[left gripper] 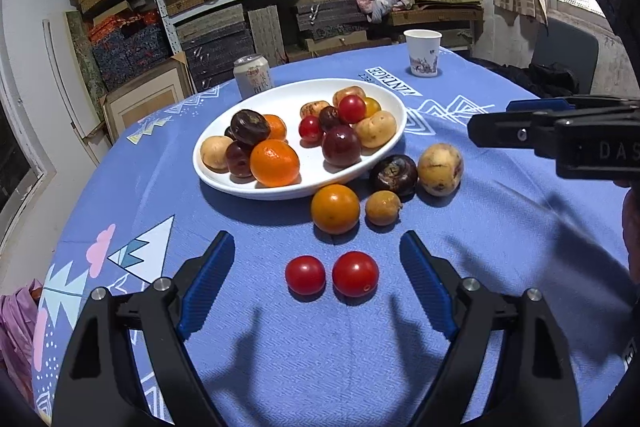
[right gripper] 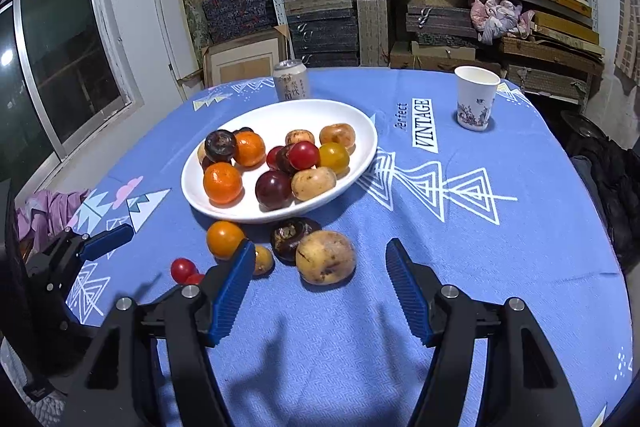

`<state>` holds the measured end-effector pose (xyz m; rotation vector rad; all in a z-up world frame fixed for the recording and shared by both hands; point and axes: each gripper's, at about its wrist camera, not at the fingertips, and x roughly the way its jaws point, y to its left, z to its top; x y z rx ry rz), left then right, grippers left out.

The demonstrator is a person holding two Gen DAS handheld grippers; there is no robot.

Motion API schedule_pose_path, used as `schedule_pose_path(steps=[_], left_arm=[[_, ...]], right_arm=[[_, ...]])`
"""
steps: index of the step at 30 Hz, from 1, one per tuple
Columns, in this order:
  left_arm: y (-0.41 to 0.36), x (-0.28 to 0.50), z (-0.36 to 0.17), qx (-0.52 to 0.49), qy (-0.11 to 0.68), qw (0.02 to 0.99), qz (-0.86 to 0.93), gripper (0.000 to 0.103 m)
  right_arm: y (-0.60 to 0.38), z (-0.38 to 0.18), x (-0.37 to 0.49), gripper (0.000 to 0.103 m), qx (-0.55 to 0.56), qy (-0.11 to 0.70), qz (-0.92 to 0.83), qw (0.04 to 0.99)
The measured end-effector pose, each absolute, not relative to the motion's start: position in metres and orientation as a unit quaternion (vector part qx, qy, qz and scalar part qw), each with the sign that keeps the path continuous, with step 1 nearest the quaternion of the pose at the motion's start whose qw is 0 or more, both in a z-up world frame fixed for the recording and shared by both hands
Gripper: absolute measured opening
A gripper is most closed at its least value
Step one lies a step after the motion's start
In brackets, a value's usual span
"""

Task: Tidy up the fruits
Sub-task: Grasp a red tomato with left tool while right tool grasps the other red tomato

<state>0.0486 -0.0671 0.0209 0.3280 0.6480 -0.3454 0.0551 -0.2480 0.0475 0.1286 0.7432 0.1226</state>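
- The two small round red cherry tomatoes [left gripper: 331, 274] lie side by side on the blue patterned cloth of the surface [left gripper: 280, 367], just ahead of the left claw [left gripper: 318, 255] and between the lines of its two fingers.
- The left claw stands wide open and holds nothing; its ribbed blue pads [left gripper: 208, 279] flank the pair without touching either.
- Further ahead of that claw sit a loose round orange fruit [left gripper: 335, 209], a small tan round fruit [left gripper: 383, 207], a dark brown flattened fruit [left gripper: 393, 175] and a pale yellow speckled round fruit [left gripper: 440, 169], all just beside the white oval ceramic plate [left gripper: 224, 179], which already carries mixed fruit.
- The right claw [right gripper: 320, 263] is also open and empty, with the pale yellow speckled fruit just ahead, between its finger lines.
- Judged step: each claw lining up on a loose fruit to lift it to the plate.
- To do it well, the left claw should centre on one tomato only, since the pair nearly touch, and close gently, as the skin looks soft and smooth.
- The left view shows both tomatoes whole; in the right view one is half hidden behind a finger.
- The right view shows the left claw from the side, low at its left edge.
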Motion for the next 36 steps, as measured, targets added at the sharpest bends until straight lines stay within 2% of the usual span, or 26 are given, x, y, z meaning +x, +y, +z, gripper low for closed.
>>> schedule_pose_path(steps=[12,28,31,36], left_arm=[[-0.063,0.054,0.007,0.135,0.353,0.898,-0.224,0.083],[-0.018,0.094,0.006,0.060,0.376,0.915,-0.133,0.083],[-0.014,0.104,0.000,0.043,0.400,0.905,-0.138,0.083],[-0.025,0.099,-0.004,0.074,0.395,0.903,-0.153,0.083]], right_arm=[[-0.266,0.037,0.051,0.068,0.077,0.378,0.039,0.922],[-0.258,0.042,0.046,0.069,0.062,0.370,0.051,0.926],[-0.257,0.041,0.047,0.069,0.060,0.372,0.052,0.925],[-0.253,0.039,0.047,0.069,0.055,0.375,0.055,0.924]])
